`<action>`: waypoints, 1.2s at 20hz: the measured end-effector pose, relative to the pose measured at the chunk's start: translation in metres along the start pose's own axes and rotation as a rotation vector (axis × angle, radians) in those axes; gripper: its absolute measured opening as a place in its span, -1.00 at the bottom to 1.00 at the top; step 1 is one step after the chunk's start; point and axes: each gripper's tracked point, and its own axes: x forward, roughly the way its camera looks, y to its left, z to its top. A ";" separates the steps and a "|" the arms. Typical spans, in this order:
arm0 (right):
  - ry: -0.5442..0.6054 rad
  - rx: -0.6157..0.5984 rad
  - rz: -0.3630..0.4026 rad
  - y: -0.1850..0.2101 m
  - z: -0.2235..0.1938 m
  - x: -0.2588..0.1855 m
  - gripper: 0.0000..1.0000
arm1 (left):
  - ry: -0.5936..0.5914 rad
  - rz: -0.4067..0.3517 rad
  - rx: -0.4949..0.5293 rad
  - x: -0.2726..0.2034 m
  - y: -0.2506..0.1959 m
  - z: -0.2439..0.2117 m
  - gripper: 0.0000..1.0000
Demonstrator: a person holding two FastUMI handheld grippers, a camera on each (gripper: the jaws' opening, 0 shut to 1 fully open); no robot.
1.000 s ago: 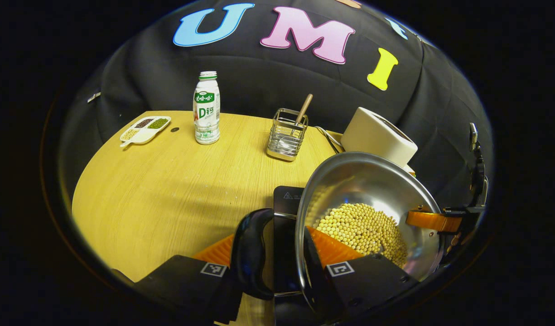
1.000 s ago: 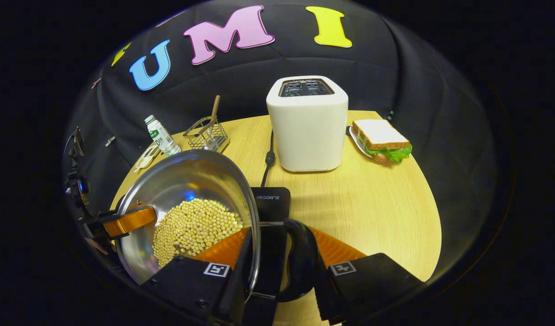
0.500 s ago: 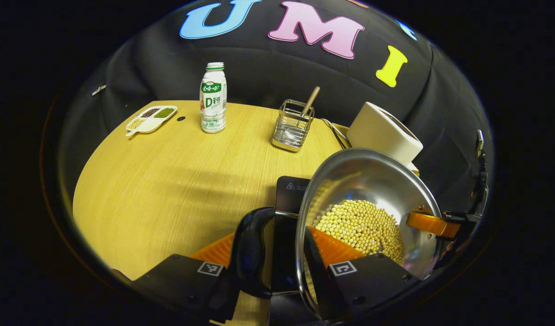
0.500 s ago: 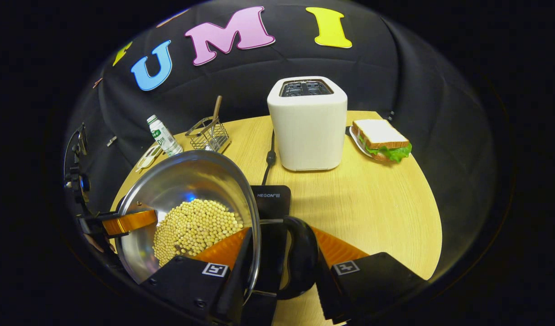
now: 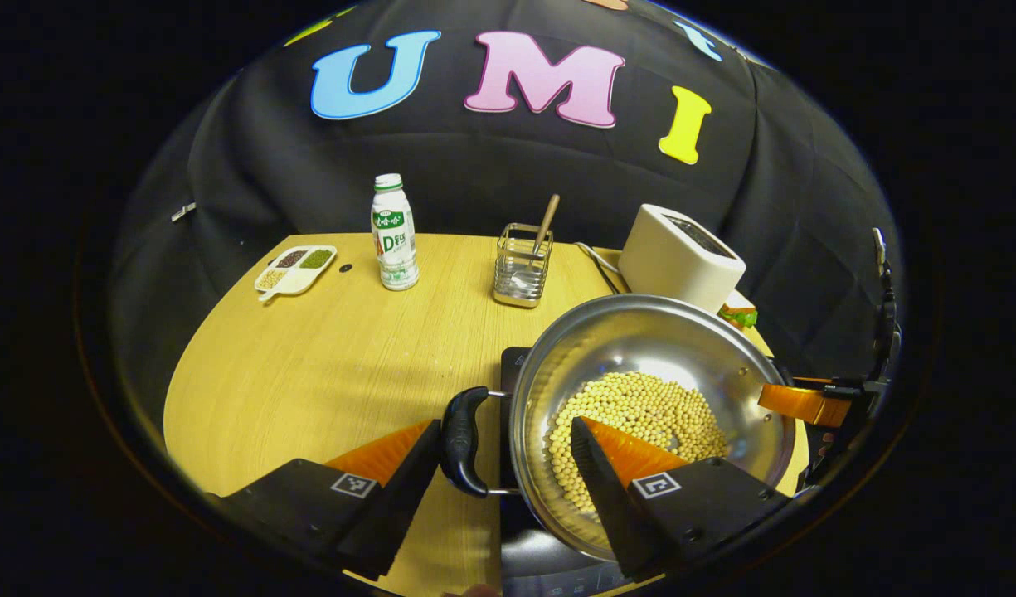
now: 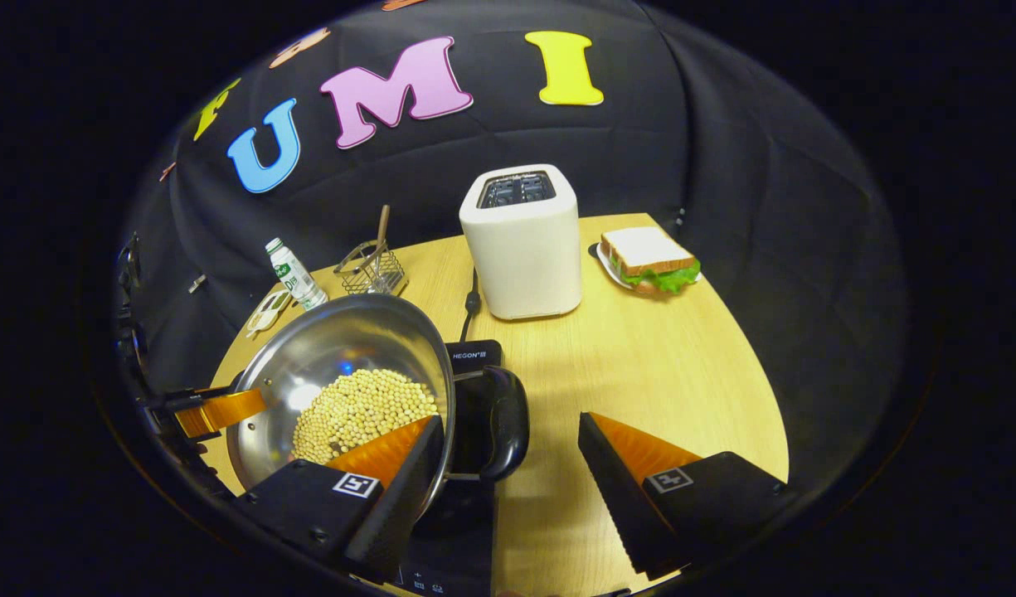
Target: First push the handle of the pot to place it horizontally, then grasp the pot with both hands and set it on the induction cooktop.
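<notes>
Staged kitchen booth, black cloth wall (image 6: 723,166), wooden table (image 6: 657,365), toaster (image 6: 524,249), induction cooktop (image 6: 474,358)

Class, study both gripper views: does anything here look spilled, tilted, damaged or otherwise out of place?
Nothing stands out. The pot sits level on the induction cooktop, its beans all inside; the bottle and toaster stand upright.

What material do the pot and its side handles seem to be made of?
The pot looks like polished stainless steel: its silvery inner wall mirrors light. Its side handle and the opposite handle look like glossy black plastic, probably, with thin metal rods joining them to the wall.
</notes>
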 end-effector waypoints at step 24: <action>-0.708 -0.097 -0.049 0.087 0.066 -0.302 0.99 | -0.642 0.146 0.107 -0.336 0.030 0.035 0.90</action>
